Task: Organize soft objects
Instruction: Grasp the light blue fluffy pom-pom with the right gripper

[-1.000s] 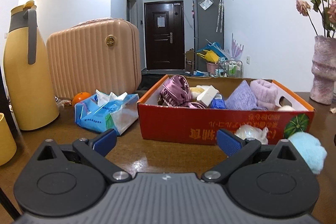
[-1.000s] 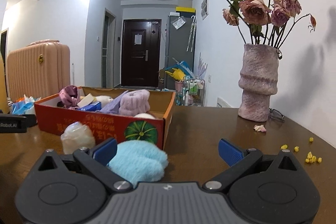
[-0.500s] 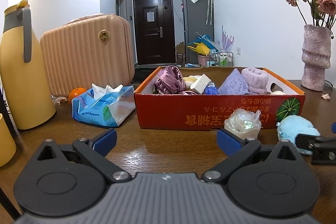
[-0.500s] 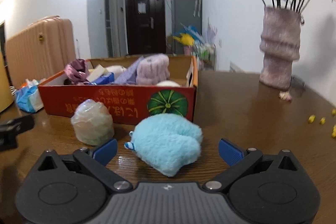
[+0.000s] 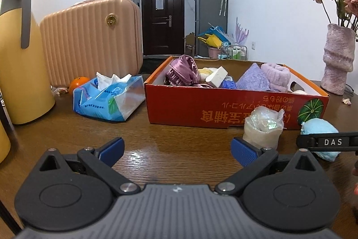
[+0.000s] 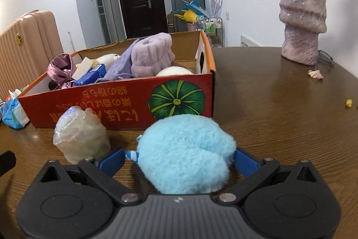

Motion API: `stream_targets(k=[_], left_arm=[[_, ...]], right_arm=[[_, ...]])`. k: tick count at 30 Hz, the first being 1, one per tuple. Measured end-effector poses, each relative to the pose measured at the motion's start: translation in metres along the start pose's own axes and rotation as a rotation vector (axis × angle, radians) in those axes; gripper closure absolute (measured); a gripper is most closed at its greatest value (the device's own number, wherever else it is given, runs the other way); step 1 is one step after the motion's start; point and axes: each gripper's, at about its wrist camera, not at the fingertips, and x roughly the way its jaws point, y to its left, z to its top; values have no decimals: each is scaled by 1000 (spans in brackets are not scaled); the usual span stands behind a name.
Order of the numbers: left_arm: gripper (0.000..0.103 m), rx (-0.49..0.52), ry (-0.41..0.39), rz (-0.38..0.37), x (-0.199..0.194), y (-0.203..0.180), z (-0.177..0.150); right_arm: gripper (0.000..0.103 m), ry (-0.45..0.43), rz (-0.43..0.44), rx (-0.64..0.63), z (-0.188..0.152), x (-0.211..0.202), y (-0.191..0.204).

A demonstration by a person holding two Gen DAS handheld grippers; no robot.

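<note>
Red cardboard box (image 5: 223,109) mid-table, purple fluffy roll (image 6: 152,55) inside. Blue tissue pack (image 5: 107,100) left of it, ribbed beige case (image 5: 91,39) behind that. Fluffy light-blue plush (image 6: 183,153) and plastic-wrapped bundle (image 6: 80,138) before box; textured pink vase (image 6: 302,24) right.

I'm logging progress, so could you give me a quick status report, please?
Both grippers open. Right gripper straddling blue plush, not clamped. Left gripper empty. Wrapped bundle beside it.

Left gripper (image 5: 176,148) hangs wide open over the wooden table (image 5: 156,138), nothing between its blue pads. The red cardboard box (image 5: 223,109) of soft stuff sits toward the far edge, with a plastic-wrapped bundle (image 5: 263,128) and a fluffy blue toy (image 5: 320,128) against its front. Tissue pack (image 5: 107,97) is just left of the box.
</note>
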Motion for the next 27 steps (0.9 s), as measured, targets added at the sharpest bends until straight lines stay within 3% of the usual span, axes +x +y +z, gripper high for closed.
stream_targets(k=[5,7,10,27], left_arm=[[0,-17,11,2,2,3,0],[0,-22,14,3,2,3,0],[0,-28,19,3,3,4,1],[0,-46,18,12,4,6,1]], right_arm=[[7,1,7,-20,3,4,2],[19,-4,7,-35,3,2,3],[23,-13,19,-39,2,0,3],[24,-145,23,-54,1,-30,-18]])
